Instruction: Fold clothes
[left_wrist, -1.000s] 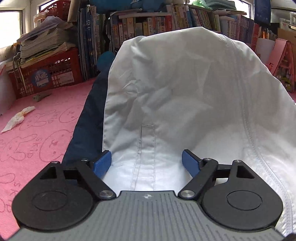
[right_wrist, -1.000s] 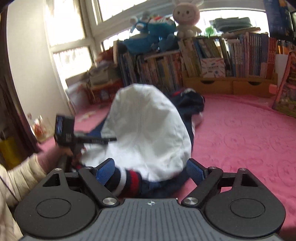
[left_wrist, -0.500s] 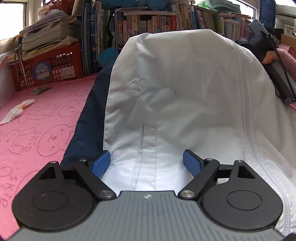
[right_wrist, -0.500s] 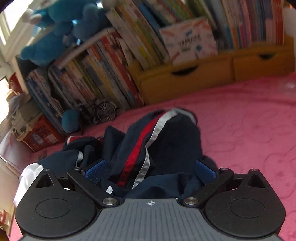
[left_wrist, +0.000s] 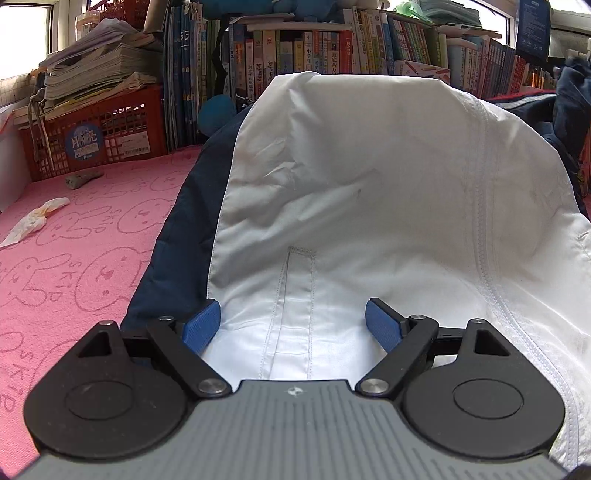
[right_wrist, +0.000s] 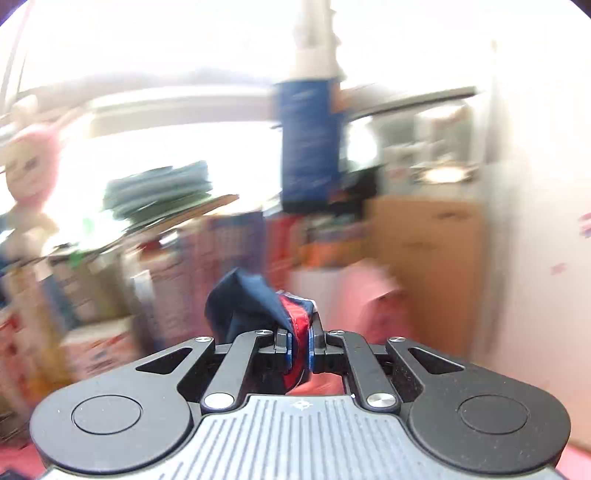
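Pink cover (left_wrist: 55, 266): "SKID" printed beside the rabbit faces. Red crate (left_wrist: 96, 136): round blue sticker, Chinese characters "月亮". Book spines (left_wrist: 295, 55): Chinese titles, too small to read.

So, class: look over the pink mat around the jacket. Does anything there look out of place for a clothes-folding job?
Yes. A crumpled white tissue lies loose on the pink mat left of the jacket, and a small grey-brown scrap sits beyond it near the red crate. Both look like litter, not laundry.
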